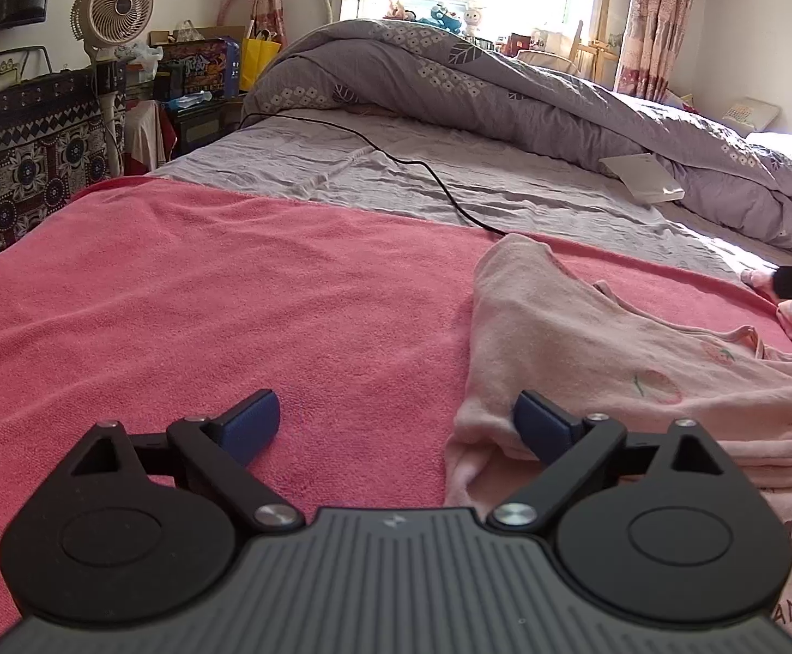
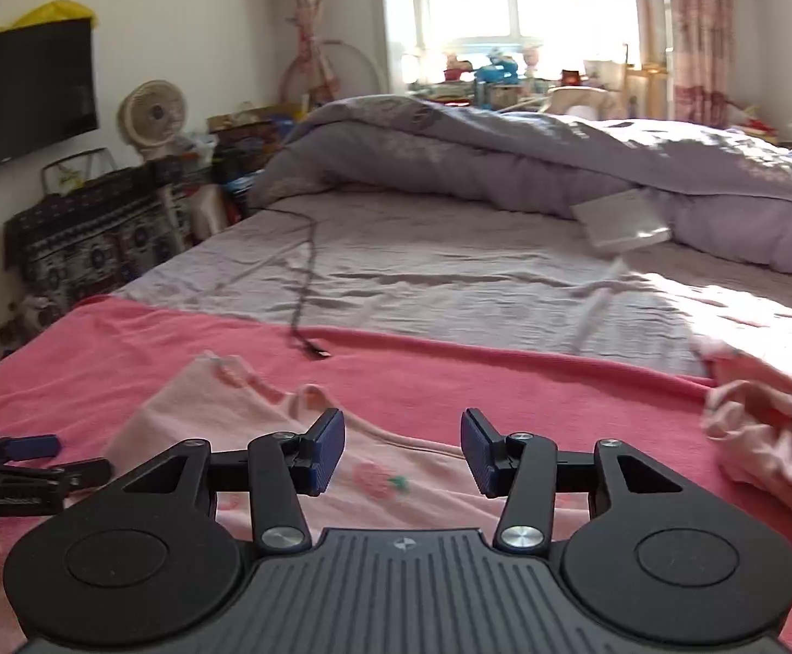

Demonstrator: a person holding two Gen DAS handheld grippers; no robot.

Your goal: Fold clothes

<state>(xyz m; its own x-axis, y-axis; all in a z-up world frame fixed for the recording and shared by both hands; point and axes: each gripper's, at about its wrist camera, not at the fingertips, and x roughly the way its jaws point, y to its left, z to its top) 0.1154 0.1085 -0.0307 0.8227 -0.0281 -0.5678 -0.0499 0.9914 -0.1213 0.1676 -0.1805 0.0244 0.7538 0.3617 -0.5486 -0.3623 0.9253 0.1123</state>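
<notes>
Pale pink shirt [image 1: 603, 349] lies crumpled on the pink towel [image 1: 205, 294] over the bed, and with my left gripper [image 1: 396, 425] and right gripper [image 2: 402, 449] both wide apart, holding nothing, I judge each should pinch one layer at opposite edges.

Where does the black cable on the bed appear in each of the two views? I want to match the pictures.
Left wrist view: the black cable runs from upper centre down to the right, ending at the pink towel.
Right wrist view: the cable runs down left of centre; its plug lies on the towel.
Shared landmark: the white box beside the grey quilt.
</notes>
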